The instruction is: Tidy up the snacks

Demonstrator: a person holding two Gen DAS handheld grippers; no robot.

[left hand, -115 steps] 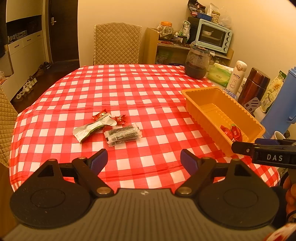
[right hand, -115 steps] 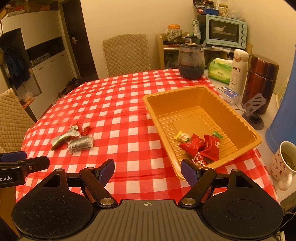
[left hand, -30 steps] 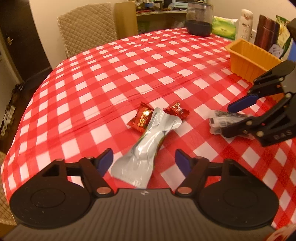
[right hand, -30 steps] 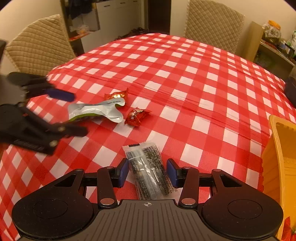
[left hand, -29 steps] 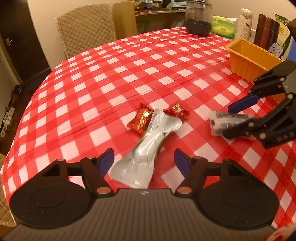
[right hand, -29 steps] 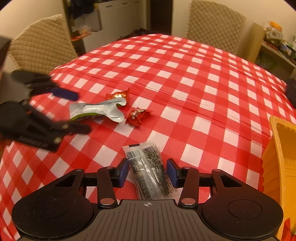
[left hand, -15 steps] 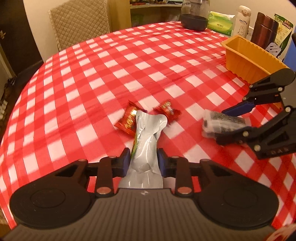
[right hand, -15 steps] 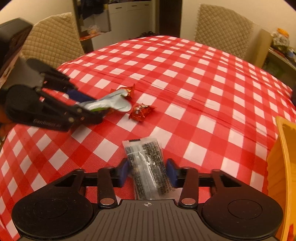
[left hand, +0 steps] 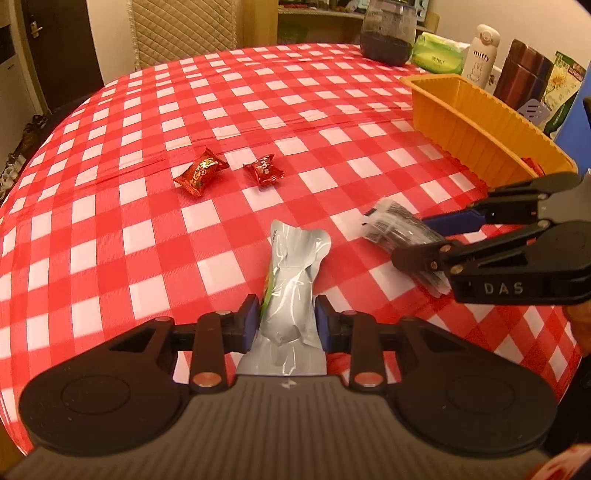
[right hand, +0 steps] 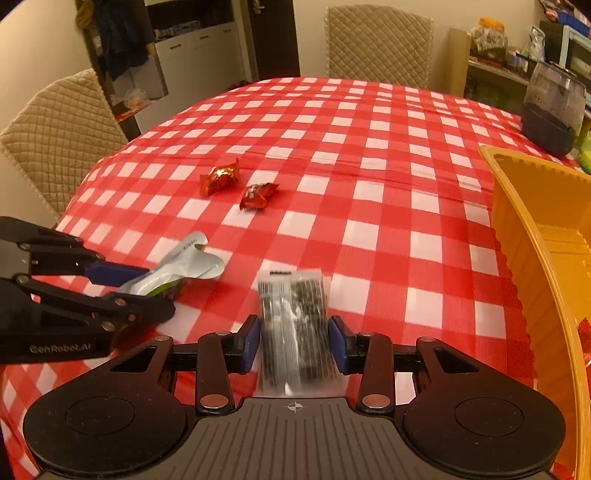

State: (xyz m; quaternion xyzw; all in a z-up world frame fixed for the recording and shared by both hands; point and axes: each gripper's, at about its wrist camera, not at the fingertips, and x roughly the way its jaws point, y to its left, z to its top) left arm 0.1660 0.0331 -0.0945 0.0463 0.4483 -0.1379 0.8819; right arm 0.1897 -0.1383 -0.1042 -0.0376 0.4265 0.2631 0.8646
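The left gripper [left hand: 284,325] pinches a silver pouch [left hand: 291,280] between its blue fingers [left hand: 250,323]; the pads press on both sides of the pouch. Its free end points away from the gripper, toward the 2 red candies. The right gripper [right hand: 295,341] pinches a clear packet of dark snack [right hand: 293,317] in the same way, with 1 pad on each long side of the packet. The packet looks a little blurred.

The landmark is the orange tray [right hand: 524,236], which stands on the red-and-white checked tabletop [right hand: 369,147]. In the right wrist view the dark packet is to the left of the tray, not touching it, and the silver pouch is further left, beyond the packet. The first red candy [left hand: 200,172] and the second red candy [left hand: 264,170] lie flat on the tabletop, well apart from the tray, on the far side of both grippers. They are close to each other, but they do not touch. A few red wrappers show inside the tray at its near end.

Behind the tray stand a dark glass jar [left hand: 388,35], a green tissue pack [left hand: 437,55], a white bottle [left hand: 480,55] and a brown flask [left hand: 522,68].
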